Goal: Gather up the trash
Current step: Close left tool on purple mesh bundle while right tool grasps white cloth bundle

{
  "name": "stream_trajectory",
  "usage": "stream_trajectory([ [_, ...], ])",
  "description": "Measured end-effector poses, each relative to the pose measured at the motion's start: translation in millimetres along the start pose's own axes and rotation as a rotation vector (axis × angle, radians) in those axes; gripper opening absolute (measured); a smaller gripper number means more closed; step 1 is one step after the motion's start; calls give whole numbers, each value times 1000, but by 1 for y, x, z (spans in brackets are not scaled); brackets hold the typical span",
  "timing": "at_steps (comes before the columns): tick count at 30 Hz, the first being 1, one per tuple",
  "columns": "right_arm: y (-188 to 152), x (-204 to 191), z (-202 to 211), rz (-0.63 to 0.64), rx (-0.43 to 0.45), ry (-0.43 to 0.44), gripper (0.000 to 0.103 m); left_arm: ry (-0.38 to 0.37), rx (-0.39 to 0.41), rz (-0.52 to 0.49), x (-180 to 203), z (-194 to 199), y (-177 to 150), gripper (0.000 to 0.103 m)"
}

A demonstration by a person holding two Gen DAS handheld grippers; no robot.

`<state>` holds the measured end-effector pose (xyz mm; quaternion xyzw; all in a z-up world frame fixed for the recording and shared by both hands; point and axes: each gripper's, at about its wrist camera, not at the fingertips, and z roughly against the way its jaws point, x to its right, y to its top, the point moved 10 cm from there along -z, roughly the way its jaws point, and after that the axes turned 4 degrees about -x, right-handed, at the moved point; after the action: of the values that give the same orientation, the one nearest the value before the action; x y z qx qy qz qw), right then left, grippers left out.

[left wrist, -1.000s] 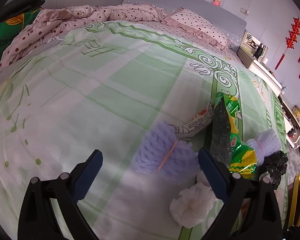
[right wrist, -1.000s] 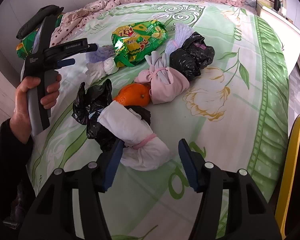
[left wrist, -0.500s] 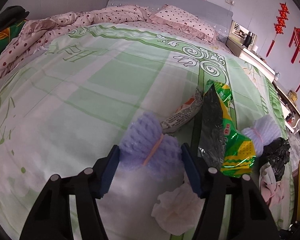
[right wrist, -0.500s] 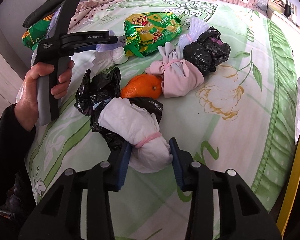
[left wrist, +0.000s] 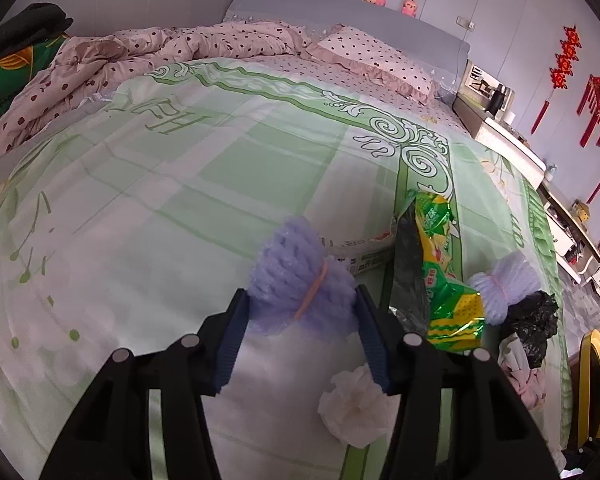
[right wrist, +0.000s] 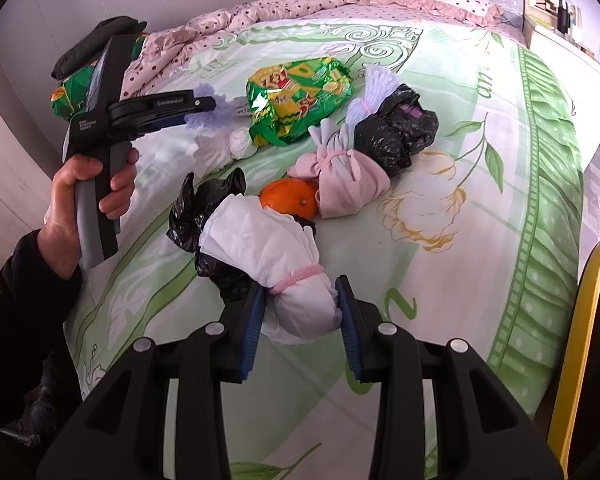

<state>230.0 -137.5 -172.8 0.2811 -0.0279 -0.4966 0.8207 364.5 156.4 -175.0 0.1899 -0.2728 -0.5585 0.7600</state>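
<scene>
Trash lies on a green patterned bedspread (left wrist: 180, 168). My left gripper (left wrist: 300, 304) is shut on a purple foam net (left wrist: 296, 280) tied with a pink band; it also shows in the right wrist view (right wrist: 210, 114). My right gripper (right wrist: 302, 300) is shut on a white tissue bundle (right wrist: 276, 256) tied with a pink band, lying on a black plastic bag (right wrist: 204, 208). Nearby lie an orange (right wrist: 290, 198), a pink cloth bundle (right wrist: 346, 184), a second black bag (right wrist: 396, 128), a green snack bag (right wrist: 300, 96) and a white tissue wad (left wrist: 354, 408).
A rumpled dotted pink quilt (left wrist: 140, 52) and pillow (left wrist: 376, 60) lie at the bed's head. A white cabinet (left wrist: 512, 148) runs along the right side. A yellow-rimmed object (right wrist: 584, 320) stands at the bed's right edge. A white foam net (left wrist: 504, 284) lies by the snack bag.
Both grippers have moved forward and closed: the left on the purple foam net, the right on the white tissue bundle.
</scene>
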Motion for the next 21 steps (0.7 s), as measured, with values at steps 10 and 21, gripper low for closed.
stream_trajectory([
  [10, 8, 8, 27, -47, 77, 14, 34, 15, 37, 9, -10, 31, 3, 48],
  [21, 10, 13, 50, -77, 125, 2, 34, 12, 73, 4, -7, 69, 0, 48],
])
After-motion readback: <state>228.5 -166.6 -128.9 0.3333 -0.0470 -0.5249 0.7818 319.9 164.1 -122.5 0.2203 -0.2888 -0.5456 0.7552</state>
